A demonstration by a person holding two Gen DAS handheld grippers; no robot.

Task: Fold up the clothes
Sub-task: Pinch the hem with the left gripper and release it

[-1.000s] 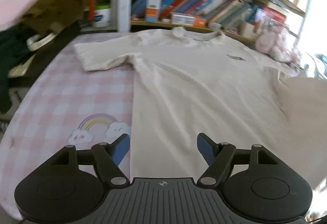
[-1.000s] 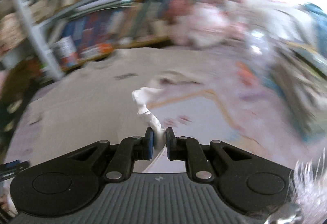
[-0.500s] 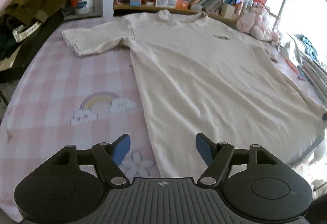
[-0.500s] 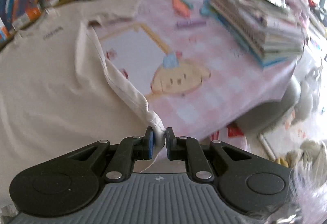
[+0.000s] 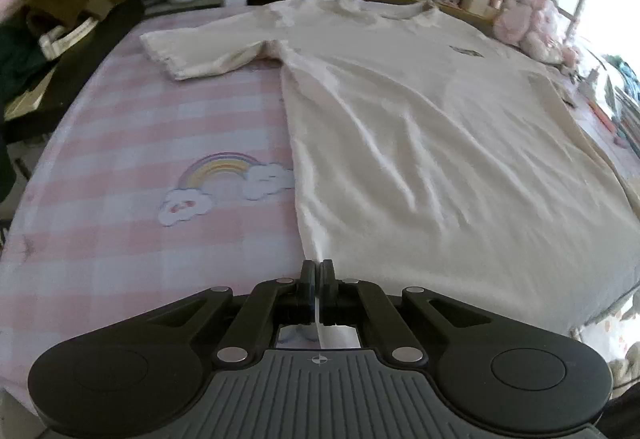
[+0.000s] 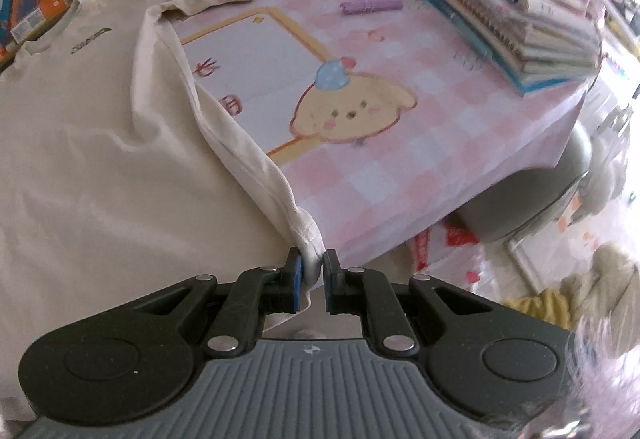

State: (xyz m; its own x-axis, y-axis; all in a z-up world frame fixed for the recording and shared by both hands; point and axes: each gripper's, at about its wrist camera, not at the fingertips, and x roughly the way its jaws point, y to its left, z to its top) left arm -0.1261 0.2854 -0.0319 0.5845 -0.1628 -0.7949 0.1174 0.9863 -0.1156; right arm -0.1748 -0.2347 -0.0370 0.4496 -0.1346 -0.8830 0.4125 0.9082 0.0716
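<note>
ok so my left gripper (image 5: pixel 317 271) jaws just snapped closed onto the near hem corner of the cream t-shirt (image 5: pixel 420 127), right gripper (image 6: pixel 311 267) clamps the other corner, shirt's flat on the pink checked counter (image 5: pixel 132 143), so I reckon we're ready to fold.

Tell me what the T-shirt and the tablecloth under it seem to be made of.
T-shirt: cream knit fabric, probably cotton, matte; it drapes in soft wrinkles and bunches at the hem. Tablecloth: pink check with printed cartoons, smooth and flat; cloth or plastic sheet, hard to tell.
</note>
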